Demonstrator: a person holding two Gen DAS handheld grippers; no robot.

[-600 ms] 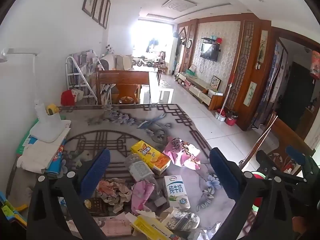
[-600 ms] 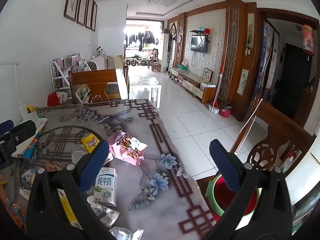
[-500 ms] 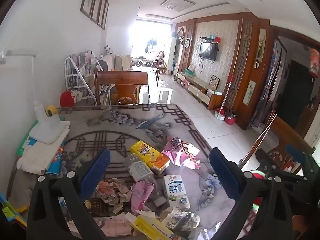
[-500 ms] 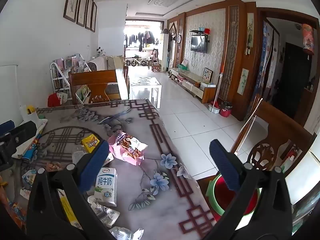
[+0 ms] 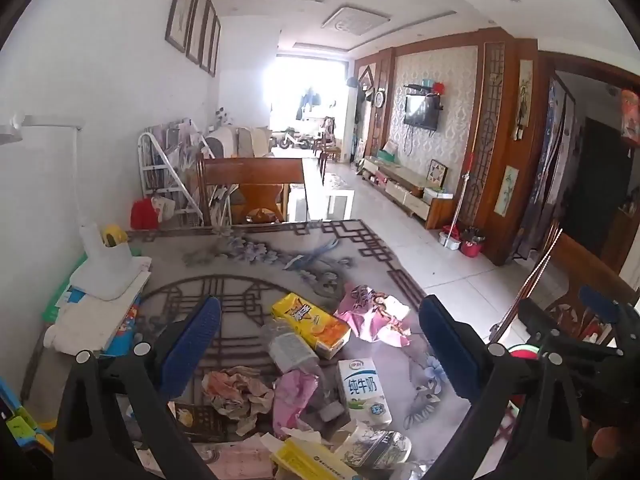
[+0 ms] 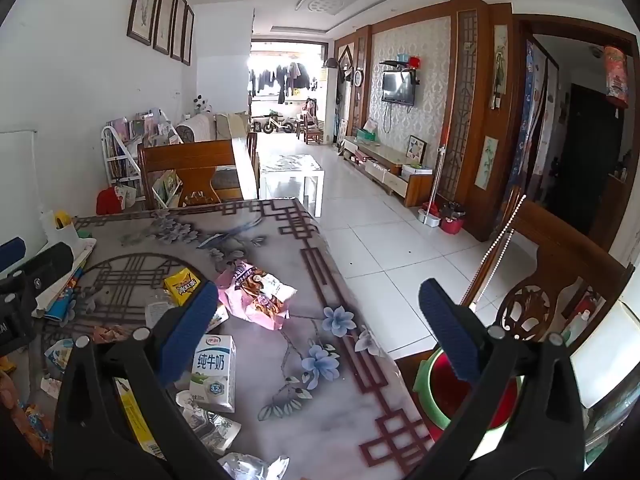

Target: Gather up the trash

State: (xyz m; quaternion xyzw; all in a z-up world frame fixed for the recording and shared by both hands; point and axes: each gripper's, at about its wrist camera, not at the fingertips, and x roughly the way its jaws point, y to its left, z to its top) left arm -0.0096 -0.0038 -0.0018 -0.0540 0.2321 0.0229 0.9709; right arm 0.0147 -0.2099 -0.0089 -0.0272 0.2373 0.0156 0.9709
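Left claw (image 5: 320, 344) hovers above the desk (image 5: 248, 264), jaws wide, holding nothing. Right claw (image 6: 318, 330) hovers over the desk edge, jaws wide, likewise unloaded. Trash lies scattered on the desk: white milk carton (image 6: 214, 372), yellow snack box (image 5: 310, 324), pink wrapper (image 6: 256, 294).

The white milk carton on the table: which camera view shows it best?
The left wrist view. The milk carton lies whole between the open fingers, its printed front unobstructed. In the right wrist view the carton is also readable, but the right gripper's left finger overlaps its edge.
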